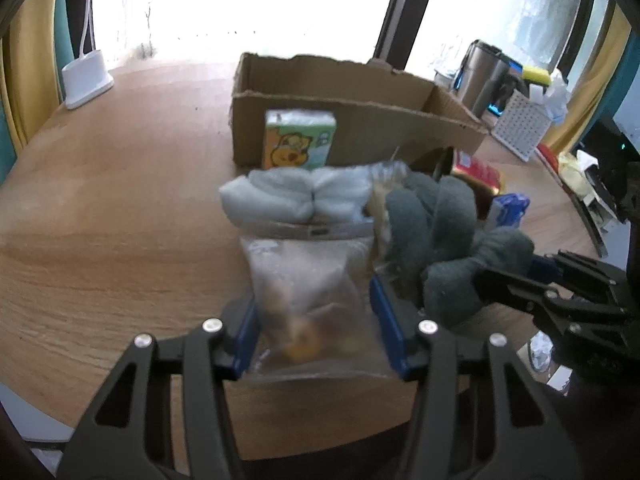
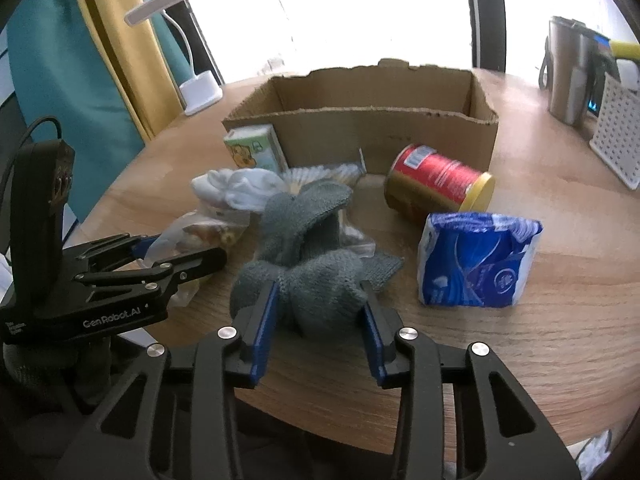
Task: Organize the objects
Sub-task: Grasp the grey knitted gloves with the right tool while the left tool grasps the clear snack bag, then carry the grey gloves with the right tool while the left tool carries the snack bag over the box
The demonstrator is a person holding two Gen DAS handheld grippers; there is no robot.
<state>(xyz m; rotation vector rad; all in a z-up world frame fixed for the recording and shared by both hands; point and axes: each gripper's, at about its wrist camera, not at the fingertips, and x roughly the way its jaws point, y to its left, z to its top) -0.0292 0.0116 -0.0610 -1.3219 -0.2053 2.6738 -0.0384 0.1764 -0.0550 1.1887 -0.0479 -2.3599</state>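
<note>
A clear snack bag (image 1: 308, 300) lies on the round wooden table between the jaws of my left gripper (image 1: 314, 320), which stand at its sides; the bag (image 2: 200, 232) also shows in the right wrist view. My right gripper (image 2: 320, 312) has its jaws on both sides of a grey knitted sock bundle (image 2: 316, 296), seen too in the left wrist view (image 1: 448, 232). Behind lie white socks (image 1: 292, 196), a small green tissue pack (image 1: 298, 140) and an open cardboard box (image 2: 380, 120). A red can (image 2: 436, 184) lies on its side beside a blue tissue pack (image 2: 476, 260).
A white lamp base (image 1: 86, 80) stands at the far left of the table (image 1: 100, 220). Metal mugs (image 2: 568, 76) and a white perforated basket (image 2: 616, 136) stand at the far right. The table edge runs just below both grippers.
</note>
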